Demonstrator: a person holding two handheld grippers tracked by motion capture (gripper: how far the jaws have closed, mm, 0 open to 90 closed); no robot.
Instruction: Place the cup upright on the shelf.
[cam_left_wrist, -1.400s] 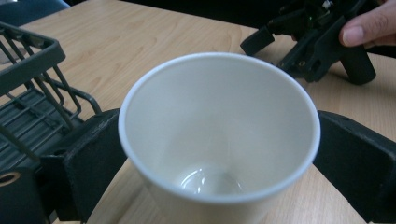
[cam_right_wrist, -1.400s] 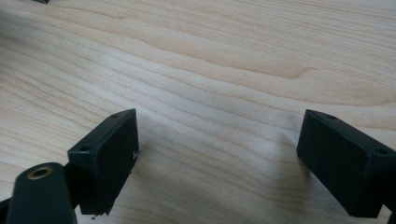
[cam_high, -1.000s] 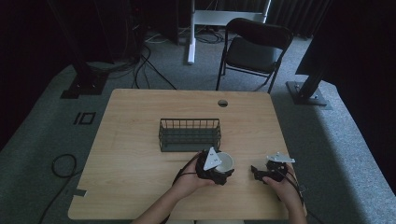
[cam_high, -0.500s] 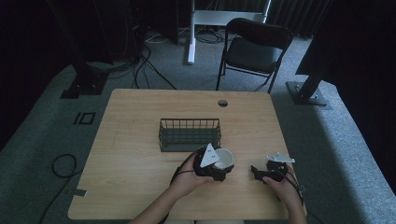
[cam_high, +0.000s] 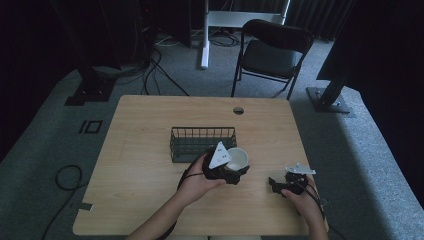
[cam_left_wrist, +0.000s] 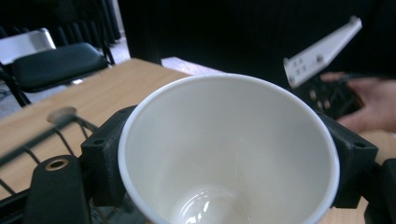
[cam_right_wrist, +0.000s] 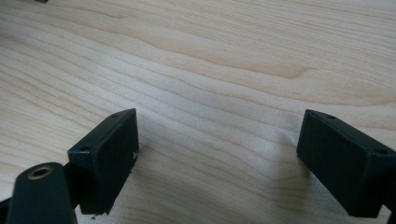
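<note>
A person at a wooden table (cam_high: 150, 130) holds a white cup (cam_high: 237, 158) in the left gripper (cam_high: 235, 172), just in front of the right end of a wire basket (cam_high: 200, 142). The jaws are clenched on the cup from both sides, as the left gripper view makes plain: the black pads sit against the outer wall under the rim, one on each flank, with the cup (cam_left_wrist: 229, 149) tilted so that its open mouth faces the camera and its glossy bottom shows empty. The basket's wires (cam_left_wrist: 42, 140) cross the lower left corner of that view, so the cup is beside the basket, not in it.

The right gripper (cam_high: 278, 185) rests low over the table, to the right of the basket and well apart from the cup. Its jaws stand wide and released, with nothing but bare wood grain (cam_right_wrist: 210, 70) between them in the right gripper view.

The cup looks light, thin-walled and smooth, probably paper or thin plastic; whichever it is, the wall would likely give under a hard squeeze and slip under a loose one. The hold on opposite sides just below the rim, where the rolled edge stiffens the wall, seems the sound place. Being empty, it can be tipped freely.
</note>
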